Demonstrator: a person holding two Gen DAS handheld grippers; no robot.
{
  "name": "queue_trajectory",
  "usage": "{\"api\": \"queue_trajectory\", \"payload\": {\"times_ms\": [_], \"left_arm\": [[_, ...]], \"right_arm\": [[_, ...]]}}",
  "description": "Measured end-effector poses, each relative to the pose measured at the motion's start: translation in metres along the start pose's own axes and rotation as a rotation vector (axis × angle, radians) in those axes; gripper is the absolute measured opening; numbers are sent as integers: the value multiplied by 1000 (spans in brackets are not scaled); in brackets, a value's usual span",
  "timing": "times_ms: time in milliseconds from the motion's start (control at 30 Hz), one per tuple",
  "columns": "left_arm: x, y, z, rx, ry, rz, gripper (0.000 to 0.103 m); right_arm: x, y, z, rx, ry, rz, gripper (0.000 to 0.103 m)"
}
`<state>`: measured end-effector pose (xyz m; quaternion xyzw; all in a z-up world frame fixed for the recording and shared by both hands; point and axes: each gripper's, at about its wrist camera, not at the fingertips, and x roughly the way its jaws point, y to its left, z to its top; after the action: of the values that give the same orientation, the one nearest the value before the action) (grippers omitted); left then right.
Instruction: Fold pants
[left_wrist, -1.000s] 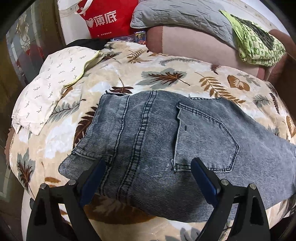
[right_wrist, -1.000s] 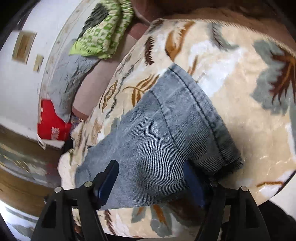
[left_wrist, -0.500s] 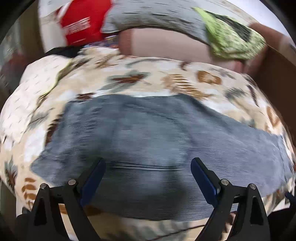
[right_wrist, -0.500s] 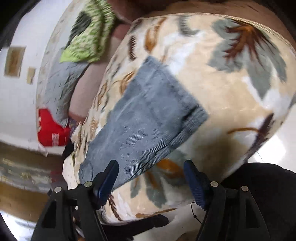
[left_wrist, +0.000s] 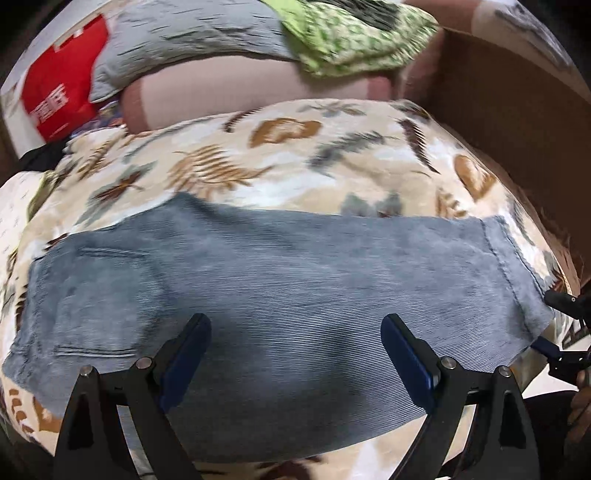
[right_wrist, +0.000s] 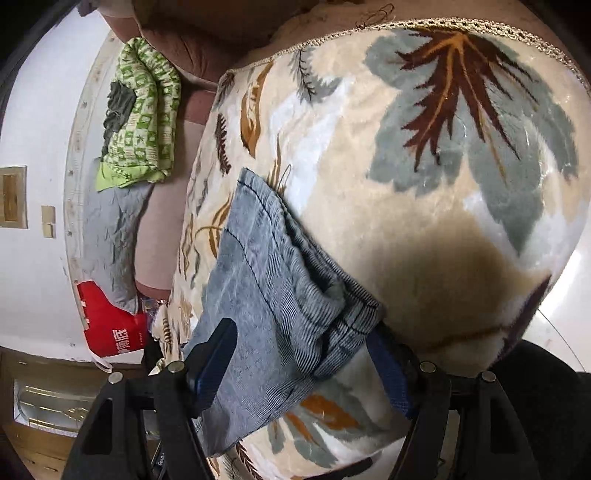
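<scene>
Grey-blue jeans (left_wrist: 295, 280) lie flat, lengthwise across a leaf-patterned blanket (left_wrist: 295, 166) on a bed, back pocket at the left and leg hem at the right. My left gripper (left_wrist: 295, 358) hovers open over the middle of the leg, nothing between its pads. At the far right of this view the right gripper's fingers (left_wrist: 559, 300) show beside the hem. In the right wrist view the hem end of the jeans (right_wrist: 266, 288) is bunched at the blanket's (right_wrist: 424, 184) near edge. My right gripper (right_wrist: 301, 362) stands open around that hem corner, not pinching it.
At the bed's head lie a green patterned cloth (left_wrist: 351, 40), a grey pillow (left_wrist: 192, 40) and a red bag (left_wrist: 59, 96). A brown board (left_wrist: 498, 110) borders the far right. A white pillow (left_wrist: 11, 206) lies at the left. The blanket's edge drops to pale floor (right_wrist: 576, 288).
The left gripper slid right along the jeans, from the waist and pocket to the leg. The right gripper rolled and came down close to the hem, which is now bunched between its jaws.
</scene>
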<state>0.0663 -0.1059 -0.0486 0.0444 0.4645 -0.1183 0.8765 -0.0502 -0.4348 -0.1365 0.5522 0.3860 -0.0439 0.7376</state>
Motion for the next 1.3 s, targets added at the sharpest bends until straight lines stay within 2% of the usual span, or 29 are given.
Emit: {"api": "queue_trajectory", "payload": {"times_ms": [33, 67, 100, 200, 300, 467, 567, 633, 700, 767, 800, 867, 933, 967, 1033, 1133, 1233, 1300], "left_arm": [[3, -8, 1, 11, 6, -9, 93], [7, -17, 2, 23, 11, -15, 93], [11, -25, 3, 39, 16, -15, 93], [25, -46, 3, 79, 45, -9, 93], [34, -55, 2, 105, 75, 8, 93], [28, -49, 7, 76, 29, 2, 93], [49, -51, -1, 124, 98, 62, 95], [53, -49, -6, 136, 86, 63, 97], [44, -48, -2, 143, 97, 60, 97], [27, -44, 2, 148, 42, 28, 97], [19, -40, 2, 150, 0, 37, 97], [21, -33, 2, 140, 0, 70, 97], [55, -35, -7, 180, 165, 38, 98], [57, -35, -8, 192, 120, 32, 102], [56, -33, -5, 185, 131, 8, 102], [54, -20, 0, 140, 144, -63, 100], [34, 15, 0, 2, 105, -128, 100], [19, 51, -3, -96, 54, -141, 100]], "right_arm": [[0, 0, -1, -12, -7, 7, 74], [-2, -1, -1, -25, -15, 3, 67], [-3, -2, -1, -39, -25, -10, 55], [-4, -9, 2, -30, -29, -4, 42], [-7, -11, 1, -29, -25, 20, 43], [-17, -20, -1, 9, -53, 38, 53], [-11, -16, 0, -4, -52, 9, 55], [-8, -12, 2, -18, -47, -2, 54], [-8, -7, 3, -36, -48, -29, 34], [-8, -2, 4, -62, -44, -50, 33], [-8, 0, 4, -68, -46, -59, 33], [-10, 9, 2, -110, -62, -90, 32], [-11, 25, -2, -165, -80, -127, 31], [-13, 37, -4, -204, -91, -143, 29], [-17, 66, -9, -285, -114, -165, 28], [-21, 127, -31, -454, -153, -168, 20], [-13, 188, -72, -647, -174, -156, 20], [7, 219, -108, -756, -134, -118, 20]]}}
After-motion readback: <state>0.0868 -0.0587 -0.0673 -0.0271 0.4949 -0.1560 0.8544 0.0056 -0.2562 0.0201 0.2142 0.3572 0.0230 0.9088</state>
